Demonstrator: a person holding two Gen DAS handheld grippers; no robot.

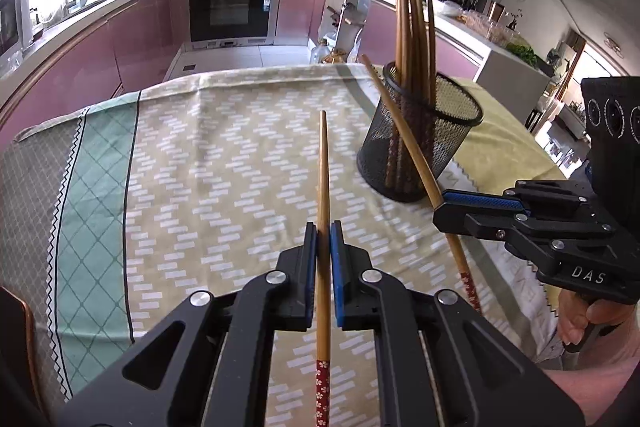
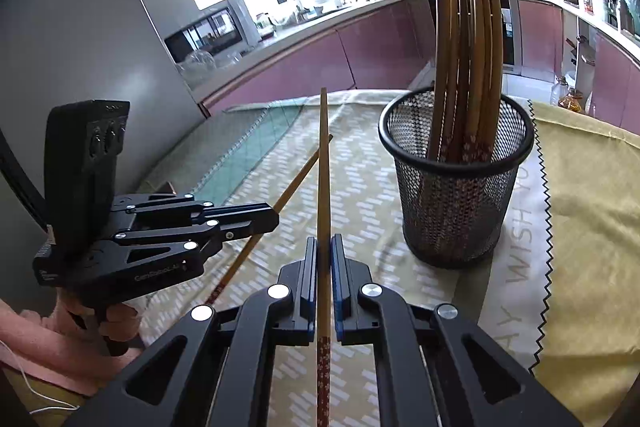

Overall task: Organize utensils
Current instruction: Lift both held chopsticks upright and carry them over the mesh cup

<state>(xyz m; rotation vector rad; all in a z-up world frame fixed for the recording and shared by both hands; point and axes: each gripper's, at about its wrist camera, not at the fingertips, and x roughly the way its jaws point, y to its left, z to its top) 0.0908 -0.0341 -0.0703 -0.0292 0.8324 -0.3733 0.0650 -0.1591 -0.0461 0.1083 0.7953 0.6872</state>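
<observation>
My right gripper [image 2: 324,259] is clamped on a chopstick [image 2: 323,187] whose long axis runs straight ahead along the fingers, tip forward. The mesh holder [image 2: 456,203] stands on the desk [image 2: 580,227] ahead and to the right, nearer this hand. My left gripper [image 1: 324,247] likewise clamps a second chopstick [image 1: 323,187], with the holder farther right.

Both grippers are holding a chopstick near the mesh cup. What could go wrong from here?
1. The left gripper and right gripper each pinch one chopstick lengthwise, tip forward; the thin stick could pivot or slip.
2. The mesh cup is already crowded with upright chopsticks; a new one may jam against them.
3. The cup is light; a push on its rim could tip it.
</observation>
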